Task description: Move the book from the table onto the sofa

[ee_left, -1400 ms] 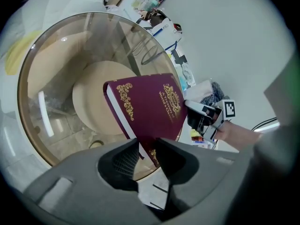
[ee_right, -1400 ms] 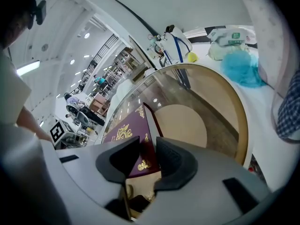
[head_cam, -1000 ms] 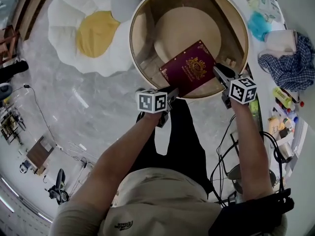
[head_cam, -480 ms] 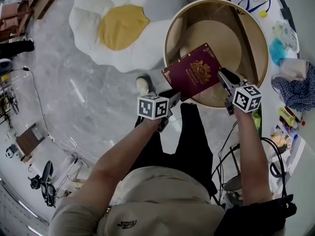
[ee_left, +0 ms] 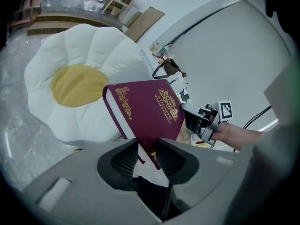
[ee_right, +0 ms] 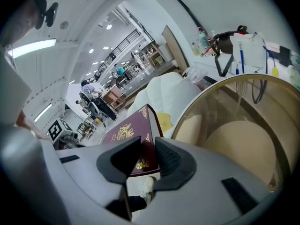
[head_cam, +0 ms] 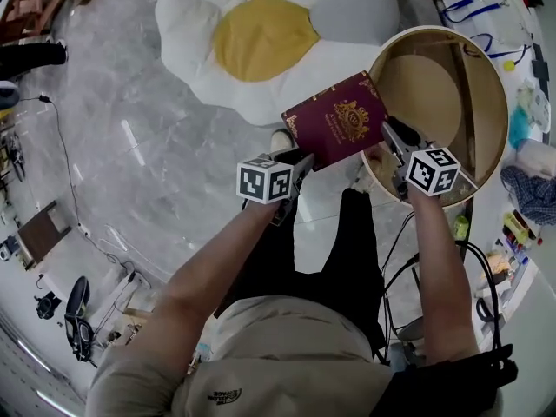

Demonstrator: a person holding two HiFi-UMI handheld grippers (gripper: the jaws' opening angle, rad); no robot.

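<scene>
The maroon book is clamped at opposite edges by the left tool and the right tool, and is held aloft just beside the flower-shaped sofa.

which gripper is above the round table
The right gripper, gripping the book over the table rim; the left gripper grips it above the floor.

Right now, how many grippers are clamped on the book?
2. The left gripper pinches the book at its near corner. The right gripper pinches its right-hand edge. No other gripper is in view.
</scene>
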